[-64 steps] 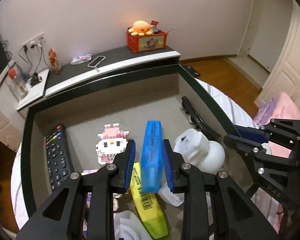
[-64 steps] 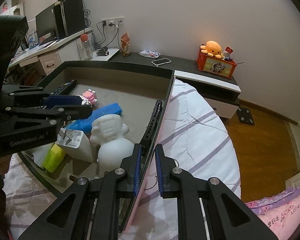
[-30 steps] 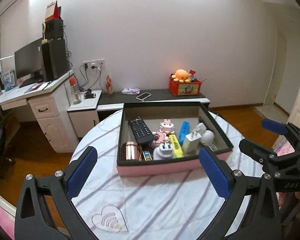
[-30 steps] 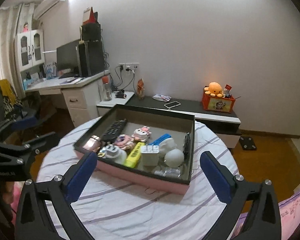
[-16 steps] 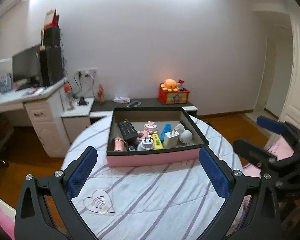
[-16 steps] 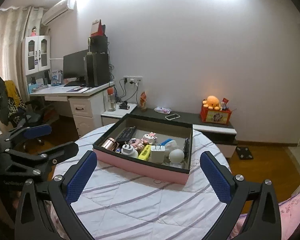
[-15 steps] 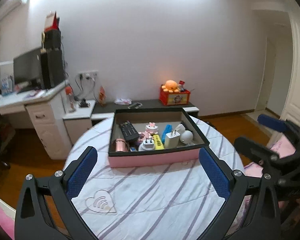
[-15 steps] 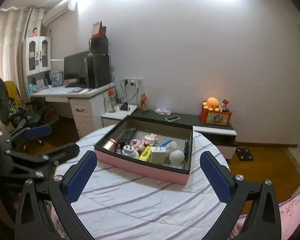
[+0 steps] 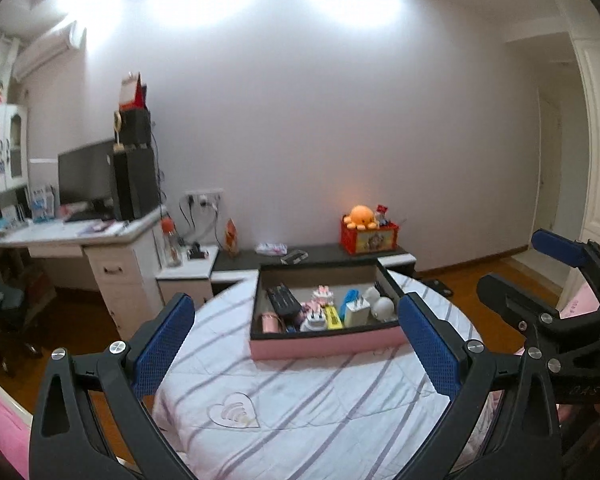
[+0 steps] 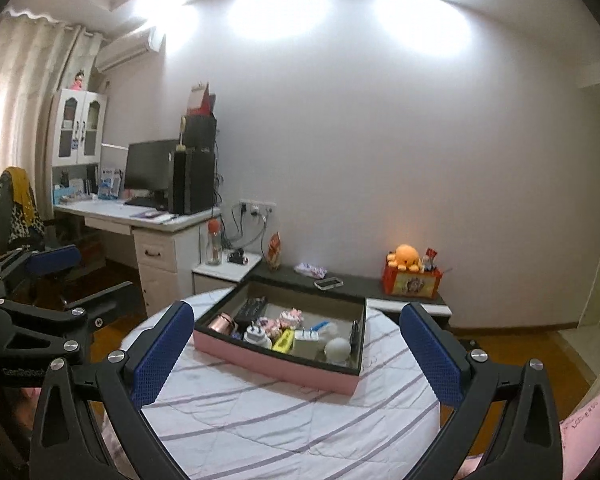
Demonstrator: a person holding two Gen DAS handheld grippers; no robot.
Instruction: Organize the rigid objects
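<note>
A pink box with a dark rim point(image 9: 324, 346) point(image 10: 276, 366) stands on a round table with a striped white cloth point(image 9: 300, 400) point(image 10: 280, 412). In it lie a black remote point(image 9: 284, 300), a copper cup point(image 10: 223, 323), a yellow highlighter point(image 9: 333, 317), a blue highlighter point(image 9: 350, 297), a white charger point(image 9: 358, 312), white plugs and a white round figure point(image 10: 338, 348). My left gripper point(image 9: 296, 344) is wide open and empty, well back from the box. My right gripper point(image 10: 296, 350) is wide open and empty too, also held back from the table.
A white desk with a monitor and speakers point(image 9: 100, 216) stands at the left. A low dark shelf point(image 9: 320, 254) behind the table carries a red box with an orange plush point(image 9: 366, 224). A chair point(image 10: 16, 208) is at far left. Wooden floor surrounds the table.
Both grippers have drawn further back and up from the table; the box looks smaller. Two seconds ago the left gripper held the blue highlighter in the box; it now lies there, released.
</note>
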